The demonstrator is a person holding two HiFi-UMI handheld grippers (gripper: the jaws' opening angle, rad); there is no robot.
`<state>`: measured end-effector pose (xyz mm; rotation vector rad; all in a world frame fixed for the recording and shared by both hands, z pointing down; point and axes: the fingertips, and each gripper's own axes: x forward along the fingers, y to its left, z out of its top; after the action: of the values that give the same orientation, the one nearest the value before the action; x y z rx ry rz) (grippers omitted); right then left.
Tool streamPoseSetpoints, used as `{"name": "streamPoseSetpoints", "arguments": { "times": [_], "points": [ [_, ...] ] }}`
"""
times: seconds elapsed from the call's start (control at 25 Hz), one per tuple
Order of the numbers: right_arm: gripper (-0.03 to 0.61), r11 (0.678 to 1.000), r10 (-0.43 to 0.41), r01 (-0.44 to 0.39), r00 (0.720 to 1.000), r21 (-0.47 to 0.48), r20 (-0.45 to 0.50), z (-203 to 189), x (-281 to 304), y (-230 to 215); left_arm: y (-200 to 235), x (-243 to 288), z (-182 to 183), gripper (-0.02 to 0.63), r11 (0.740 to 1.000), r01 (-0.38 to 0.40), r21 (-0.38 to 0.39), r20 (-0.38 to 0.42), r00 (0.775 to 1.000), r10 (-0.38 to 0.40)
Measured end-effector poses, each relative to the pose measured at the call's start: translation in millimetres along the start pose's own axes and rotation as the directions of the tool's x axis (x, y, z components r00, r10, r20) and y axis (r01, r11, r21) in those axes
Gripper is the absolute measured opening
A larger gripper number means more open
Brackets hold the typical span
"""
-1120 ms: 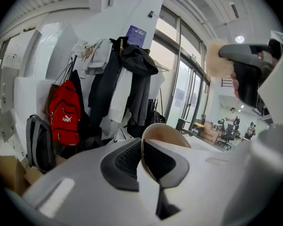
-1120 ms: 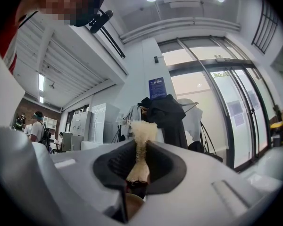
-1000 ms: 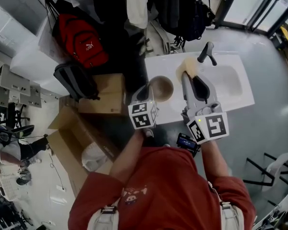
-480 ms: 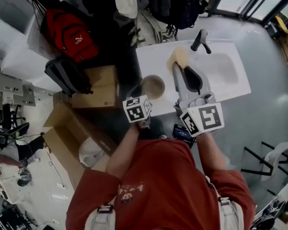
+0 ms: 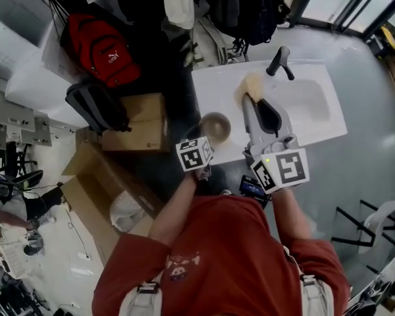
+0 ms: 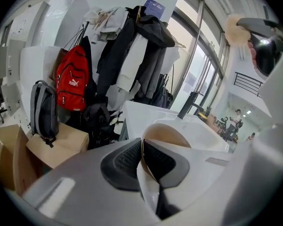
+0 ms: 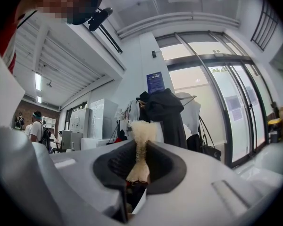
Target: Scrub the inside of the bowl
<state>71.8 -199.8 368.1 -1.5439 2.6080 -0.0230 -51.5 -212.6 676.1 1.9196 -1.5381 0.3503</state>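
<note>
A tan bowl (image 5: 215,127) hangs at the left edge of the white sink counter (image 5: 214,84). My left gripper (image 5: 205,141) is shut on its near rim; in the left gripper view the bowl (image 6: 166,134) has its thin wall pinched between the dark pads (image 6: 127,160). My right gripper (image 5: 249,97) is to the right of the bowl, over the counter, shut on a cream fluffy scrub pad (image 5: 252,84). The right gripper view shows the pad (image 7: 142,138) squeezed between the jaws, its tuft sticking out past them. The pad is apart from the bowl, above and to its right.
A black faucet (image 5: 280,61) stands behind the sink basin (image 5: 313,104). A red backpack (image 5: 95,38), a grey backpack (image 5: 95,107) and cardboard boxes (image 5: 135,120) crowd the floor to the left. Coats (image 6: 141,55) hang behind the counter.
The head view has shifted a little. Both grips hold as before, and bowl and pad keep about the same spacing.
</note>
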Motion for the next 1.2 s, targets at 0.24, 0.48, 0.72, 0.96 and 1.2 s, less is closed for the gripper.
{"name": "streamPoseSetpoints", "arguments": {
  "times": [0.24, 0.48, 0.72, 0.96, 1.2],
  "points": [
    [0.052, 1.000, 0.001, -0.001, 1.000, 0.001, -0.014, -6, 2, 3, 5, 6, -8, 0.031, 0.999, 0.010, -0.033, -0.022, 1.000, -0.011],
    [0.052, 1.000, -0.001, 0.001, 1.000, -0.013, -0.020, -9, 0, 3, 1, 13, -14, 0.041, 0.999, 0.035, -0.034, -0.052, 0.998, -0.036],
    [0.052, 1.000, -0.004, 0.003, 1.000, -0.015, -0.025, -8, 1, 3, -2, 11, -9, 0.048, 0.999, 0.040, -0.010, -0.045, 0.998, -0.041],
    [0.052, 1.000, -0.001, 0.000, 1.000, -0.015, -0.027, -9, 1, 4, -4, 10, -6, 0.062, 0.999, 0.045, 0.009, -0.042, 0.998, -0.044],
    [0.052, 1.000, 0.002, -0.002, 1.000, -0.014, -0.029, -10, 0, 5, -4, 8, -5, 0.089, 0.999, 0.048, 0.010, -0.040, 0.998, -0.048]
  ]
}}
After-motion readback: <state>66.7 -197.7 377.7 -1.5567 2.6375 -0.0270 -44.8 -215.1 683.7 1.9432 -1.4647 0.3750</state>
